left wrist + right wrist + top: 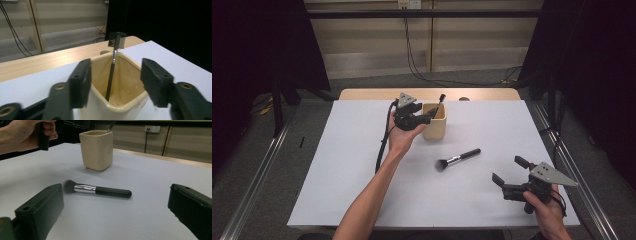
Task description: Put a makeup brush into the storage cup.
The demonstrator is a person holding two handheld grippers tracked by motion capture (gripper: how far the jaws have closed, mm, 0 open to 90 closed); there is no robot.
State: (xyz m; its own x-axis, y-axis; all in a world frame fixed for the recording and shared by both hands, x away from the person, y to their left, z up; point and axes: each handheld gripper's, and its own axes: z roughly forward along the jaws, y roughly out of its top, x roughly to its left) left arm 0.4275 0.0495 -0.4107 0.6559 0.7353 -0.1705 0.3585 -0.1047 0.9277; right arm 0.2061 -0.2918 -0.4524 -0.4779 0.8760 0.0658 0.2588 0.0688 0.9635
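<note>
High view: left hand-held gripper [428, 116] spread wide around cup [435, 122] holding slim brush [439, 104].
Right hand-held gripper [508, 171]: spread wide, empty.
Next: likely powder brush [458, 159], 10 o'clock of it.

This looks like a lab or recording studio set up for filming, not a home. A table [362, 200] covered with a plain white sheet stands on a grey carpeted floor [272, 165], with black curtains [257, 45] hanging at 10 and 2 o'clock. Metal rails [254, 182] run along the floor at 9 and 3 o'clock. At 12 o'clock, a bare beige panelled wall [372, 35] carries a power socket [408, 4], and loose black cables [417, 70] trail from it across the floor.
</note>
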